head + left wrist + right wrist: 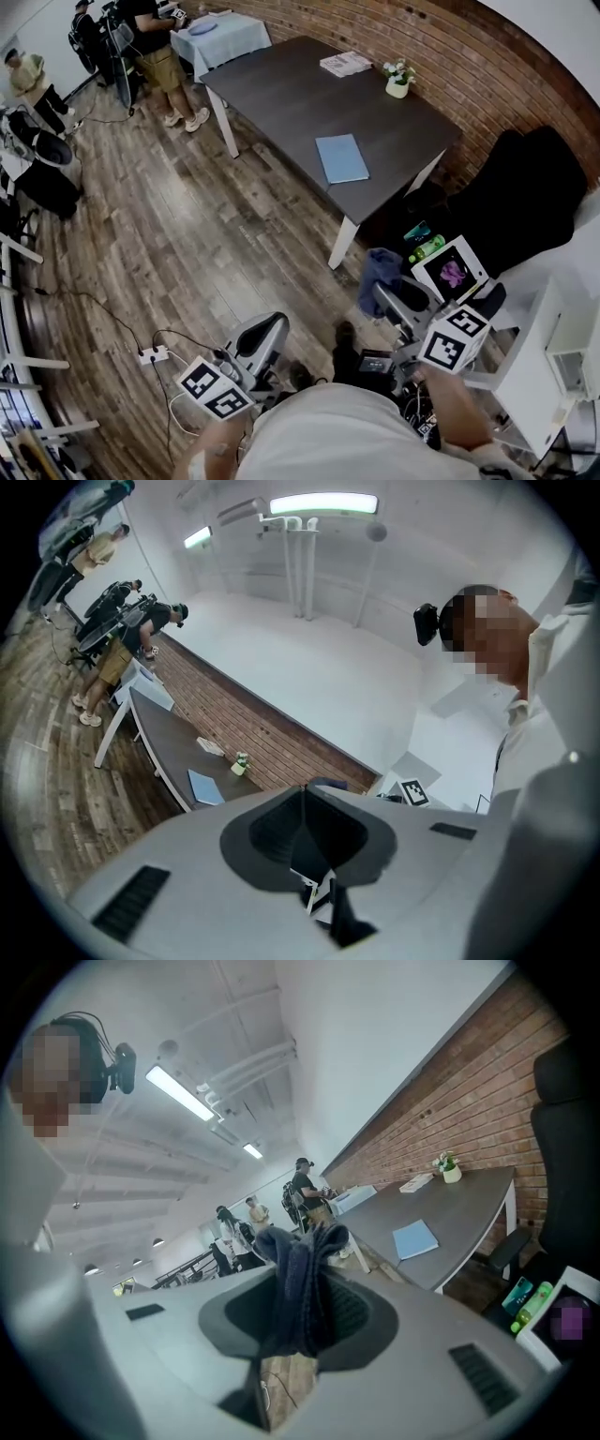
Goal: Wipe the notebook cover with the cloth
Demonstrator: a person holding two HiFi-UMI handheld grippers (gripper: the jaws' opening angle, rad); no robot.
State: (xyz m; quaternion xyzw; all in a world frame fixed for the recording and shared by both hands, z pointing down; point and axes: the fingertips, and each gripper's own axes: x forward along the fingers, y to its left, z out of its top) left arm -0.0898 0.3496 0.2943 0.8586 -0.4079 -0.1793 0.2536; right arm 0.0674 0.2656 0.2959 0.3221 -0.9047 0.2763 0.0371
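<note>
Right gripper (305,1241) clamps the cloth (298,1288), left gripper (302,794) pinched together, empty; best reach the notebook (341,157) on the table (281,89), then press flat.

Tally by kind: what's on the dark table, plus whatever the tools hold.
blue notebook: 1
white book: 1
potted plant: 1
dark blue cloth, clamped in the right tool: 1
Total: 4
</note>
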